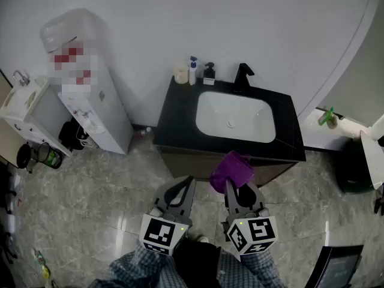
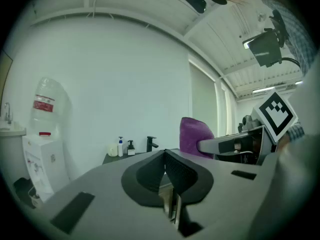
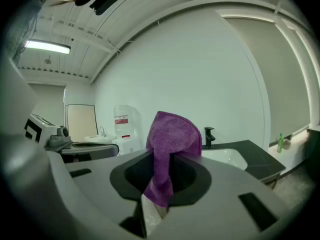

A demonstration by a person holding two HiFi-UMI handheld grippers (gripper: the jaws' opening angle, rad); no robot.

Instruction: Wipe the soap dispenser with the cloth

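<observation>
1. Cloth (image 3: 173, 136), the purple one, is pinched tight in the right gripper (image 3: 161, 159) and sticks up out of its jaws.
2. Left gripper (image 2: 165, 156) is closed all the way, with nothing in it.
3. Soap dispenser (image 1: 209, 74) sits at the counter's (image 1: 174, 122) back left corner, just left of the faucet (image 1: 243, 75) and well apart from both grippers.

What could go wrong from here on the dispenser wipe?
1. The dark pump bottle stands close to a white pump bottle and a cream jar at the back of the counter. Wiping it may topple a neighbour.
2. The left gripper is shut and empty, so nothing steadies the bottle.
3. The right gripper pinches the purple cloth by one end, so the cloth may slip out under pressure.
</observation>
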